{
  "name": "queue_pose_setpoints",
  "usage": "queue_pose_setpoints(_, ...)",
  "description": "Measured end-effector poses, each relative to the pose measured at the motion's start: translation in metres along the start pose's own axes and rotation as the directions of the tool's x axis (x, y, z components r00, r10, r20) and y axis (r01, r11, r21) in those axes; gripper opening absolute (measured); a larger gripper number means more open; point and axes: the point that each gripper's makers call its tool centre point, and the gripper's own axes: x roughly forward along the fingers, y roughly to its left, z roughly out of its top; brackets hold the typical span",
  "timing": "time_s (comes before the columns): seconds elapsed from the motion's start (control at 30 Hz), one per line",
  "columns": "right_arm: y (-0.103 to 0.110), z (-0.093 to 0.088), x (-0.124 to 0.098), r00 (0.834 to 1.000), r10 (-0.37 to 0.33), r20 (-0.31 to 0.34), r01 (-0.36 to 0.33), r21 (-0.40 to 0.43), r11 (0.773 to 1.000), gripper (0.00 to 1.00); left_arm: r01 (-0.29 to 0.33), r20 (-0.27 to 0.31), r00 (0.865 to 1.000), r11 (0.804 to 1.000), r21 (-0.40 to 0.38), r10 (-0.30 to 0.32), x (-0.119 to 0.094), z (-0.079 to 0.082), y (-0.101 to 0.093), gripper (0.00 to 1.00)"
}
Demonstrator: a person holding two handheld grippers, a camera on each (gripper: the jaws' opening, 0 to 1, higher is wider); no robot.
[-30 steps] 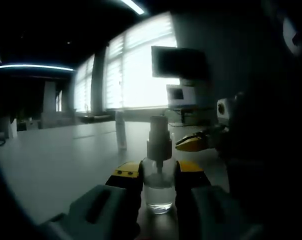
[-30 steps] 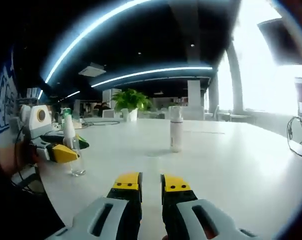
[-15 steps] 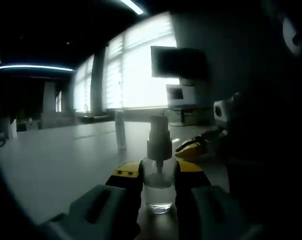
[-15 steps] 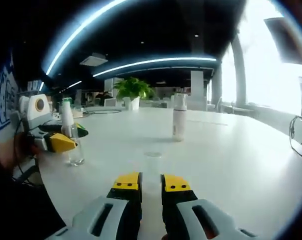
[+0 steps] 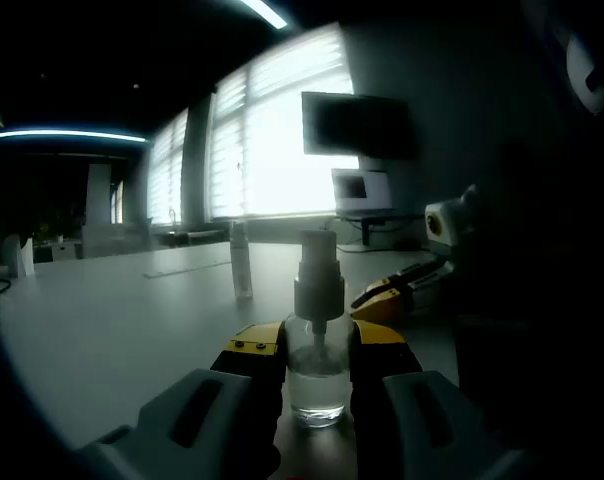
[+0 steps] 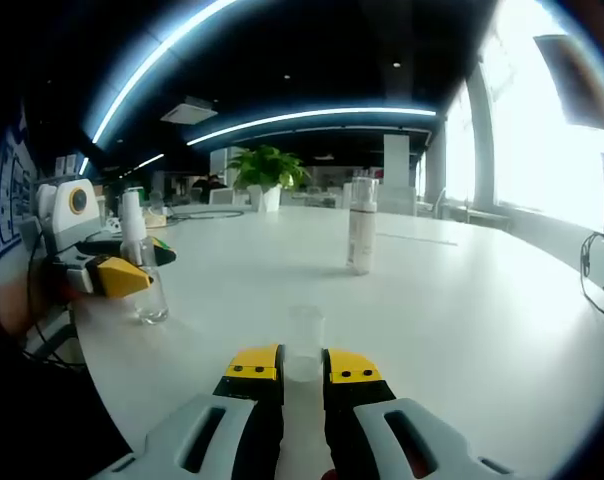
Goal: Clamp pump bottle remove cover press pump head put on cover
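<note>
A small clear pump bottle [image 5: 317,375] with a little liquid stands on the white table [image 5: 112,330], its pump head [image 5: 317,270] bare. My left gripper [image 5: 317,350] is shut on the bottle's body. In the right gripper view the same bottle [image 6: 150,295] sits at the left, held by the left gripper [image 6: 122,278]. A clear cover [image 6: 304,342] stands upright on the table between the fingertips of my right gripper [image 6: 304,365], whose jaws are a narrow gap apart. The right gripper [image 5: 384,298] also shows as a yellow tip right of the bottle.
A tall white bottle [image 6: 361,235] stands farther out on the table [image 6: 462,330]; it also appears in the left gripper view as the slim bottle [image 5: 241,268]. A potted plant [image 6: 267,170] is at the far side. A monitor [image 5: 357,125] stands before bright windows.
My right gripper has moved forward over the table, so the clear cover now stands between its fingertips; its jaw gap looks the same. The left gripper still holds the bottle in place.
</note>
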Motion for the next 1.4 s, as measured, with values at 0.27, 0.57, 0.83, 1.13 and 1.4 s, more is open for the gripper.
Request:
queue_pose_setpoints(0.27, 0.004, 0.0, 0.001, 1.0, 0.024, -0.002, -0.024, 0.001, 1.0, 0.14, 0.0, -0.001, 1.0, 1.0, -0.001, 0.0, 0.0, 0.0, 0.001, 0.16)
queue_pose_setpoints(0.57, 0.006, -0.002, 0.001, 0.999, 0.036, -0.005, -0.036, -0.013, 0.999, 0.2, -0.001, -0.001, 1.0, 1.0, -0.003, 0.001, 0.0, -0.001, 0.001, 0.16)
queue_pose_setpoints(0.83, 0.008, -0.001, 0.0, 0.999, 0.042, 0.005, -0.042, -0.02, 0.999, 0.2, -0.004, -0.004, 1.0, 1.0, -0.003, 0.004, 0.0, -0.001, 0.001, 0.16)
queue_pose_setpoints(1.13, 0.011, 0.001, -0.002, 0.999, 0.05, 0.02, -0.05, -0.005, 0.999, 0.2, -0.009, -0.017, 1.0, 1.0, -0.029, 0.009, 0.001, -0.001, 0.004, 0.16)
queue_pose_setpoints(1.4, 0.011, 0.002, -0.002, 0.998, 0.053, 0.022, -0.053, -0.008, 0.999, 0.2, -0.008, 0.001, 1.0, 0.999, -0.045, 0.008, -0.001, 0.002, 0.009, 0.18)
